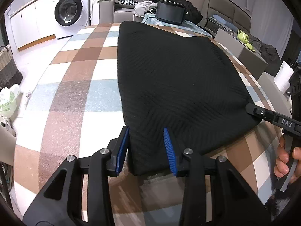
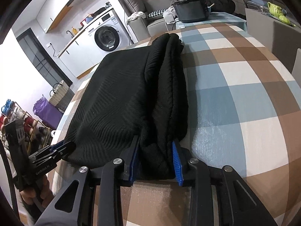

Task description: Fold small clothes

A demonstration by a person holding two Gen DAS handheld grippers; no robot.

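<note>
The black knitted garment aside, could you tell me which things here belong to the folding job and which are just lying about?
Part of the job:
black knitted garment
left gripper, open around its near edge
right gripper, open around its bunched side
checked tablecloth

Just lying about:
washing machine
black box
green teapot
wicker basket

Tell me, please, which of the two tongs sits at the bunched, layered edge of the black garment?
The right tongs: open, straddling the thick folded layers of the black garment. The left tongs straddle a flat corner.
</note>
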